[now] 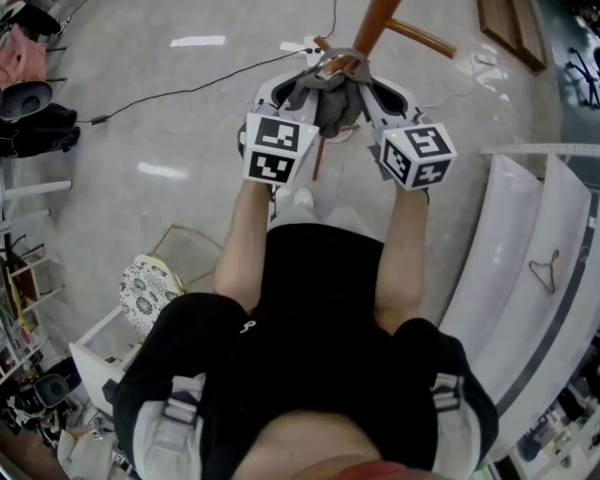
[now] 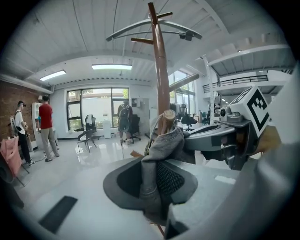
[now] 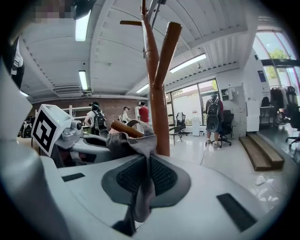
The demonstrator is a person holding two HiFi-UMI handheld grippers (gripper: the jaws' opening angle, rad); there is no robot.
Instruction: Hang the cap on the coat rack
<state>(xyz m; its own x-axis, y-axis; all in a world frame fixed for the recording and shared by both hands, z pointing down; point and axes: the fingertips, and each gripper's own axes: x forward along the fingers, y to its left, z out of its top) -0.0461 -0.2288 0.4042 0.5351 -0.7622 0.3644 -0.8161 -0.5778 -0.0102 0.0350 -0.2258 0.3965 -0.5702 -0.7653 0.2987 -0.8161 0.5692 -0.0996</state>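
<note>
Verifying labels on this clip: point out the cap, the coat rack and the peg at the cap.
cap point(image 3: 133, 144), right gripper view, grey fabric bunched above the jaws.
coat rack point(image 2: 161, 84), left gripper view, brown upright pole.
peg point(image 3: 126, 129), right gripper view, brown shaft above the cap.

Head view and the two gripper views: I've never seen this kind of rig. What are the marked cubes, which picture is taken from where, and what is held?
No robot: a person holds a two-jaw gripper in each hand, and the marked cubes are parts of those grippers. The head view looks down from the person's head at the left gripper and right gripper, both at a wooden coat rack on the pale floor. The other two views come from a camera on each gripper, looking along its jaws. Both grippers are shut on a grey cap, holding it at a low peg of the rack.
</note>
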